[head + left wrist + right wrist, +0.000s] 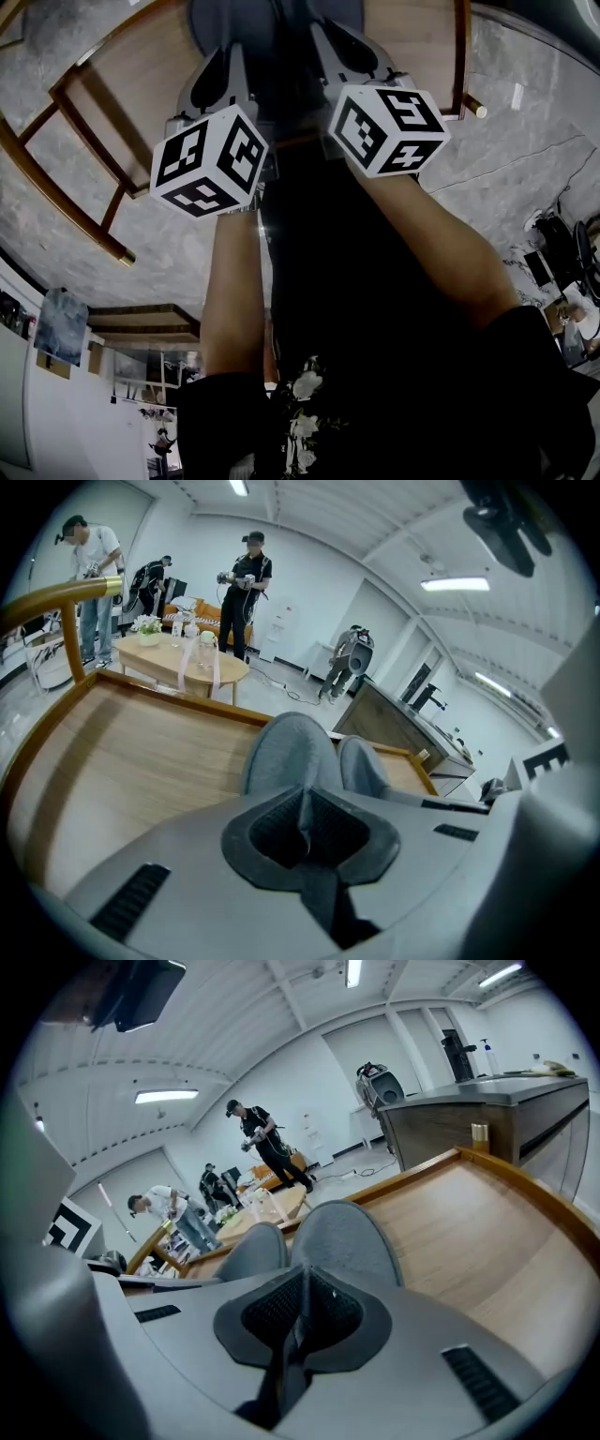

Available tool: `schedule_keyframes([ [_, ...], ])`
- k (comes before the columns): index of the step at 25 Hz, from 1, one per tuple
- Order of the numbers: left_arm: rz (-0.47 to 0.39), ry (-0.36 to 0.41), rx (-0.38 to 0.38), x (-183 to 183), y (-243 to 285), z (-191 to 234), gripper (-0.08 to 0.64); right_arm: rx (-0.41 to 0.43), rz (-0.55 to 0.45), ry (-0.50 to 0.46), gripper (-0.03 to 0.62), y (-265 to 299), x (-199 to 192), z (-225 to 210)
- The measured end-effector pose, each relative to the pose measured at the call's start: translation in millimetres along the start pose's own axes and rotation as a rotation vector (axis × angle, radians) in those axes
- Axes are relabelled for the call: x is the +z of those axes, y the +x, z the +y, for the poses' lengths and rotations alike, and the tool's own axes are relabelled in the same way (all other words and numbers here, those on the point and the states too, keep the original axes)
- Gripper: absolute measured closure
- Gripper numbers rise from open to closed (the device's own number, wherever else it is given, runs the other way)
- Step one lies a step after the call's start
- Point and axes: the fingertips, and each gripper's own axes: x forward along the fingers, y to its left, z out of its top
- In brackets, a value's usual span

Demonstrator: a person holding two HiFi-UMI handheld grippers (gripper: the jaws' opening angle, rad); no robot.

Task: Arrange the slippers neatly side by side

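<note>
The left gripper [302, 822] hides the heel end of the left slipper [286, 752] in its own view, as the right gripper [298, 1312] does the right slipper [342, 1241]; the head view's top edge cuts both slippers off

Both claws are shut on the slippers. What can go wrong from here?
1. The left claw and right claw each pinch only a thin edge of the left slipper and right slipper. A pull might let the fabric slip out or fold.
2. The slippers sit very close together, so nudging one inward may ride it over the other.
3. The raised wooden rim lies just beyond the toes. Pushing forward could jam them askew.
</note>
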Motion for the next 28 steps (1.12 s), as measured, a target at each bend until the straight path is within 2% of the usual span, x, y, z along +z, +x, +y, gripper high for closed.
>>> schedule_keyframes([
  [11,0.029,-0.031,-0.012,-6.5,9.6,7.5,0.540,0.012,0.037,-0.053,0.575,6.4,-5.4,4.7],
  [14,0.025,-0.014,-0.004,-5.4,10.1,6.4,0.538,0.008,0.023,-0.094,0.575,5.1,-3.1,5.3],
  [18,0.007,-0.009,0.048,-6.2,5.8,13.3,0.537,0.000,0.021,-0.142,0.574,3.9,-2.6,3.3],
  [22,0.038,0.005,0.028,-11.2,12.7,8.2,0.533,0.016,0.022,-0.154,0.574,4.7,-3.3,5.9],
  [25,0.047,0.031,-0.001,-10.5,15.8,-0.3,0.484,0.049,0.018,-0.185,0.570,5.2,-2.9,11.3],
  [28,0.037,0.052,-0.033,-8.6,14.4,-9.6,0.398,0.094,0.019,-0.214,0.469,5.9,-3.1,20.2],
])
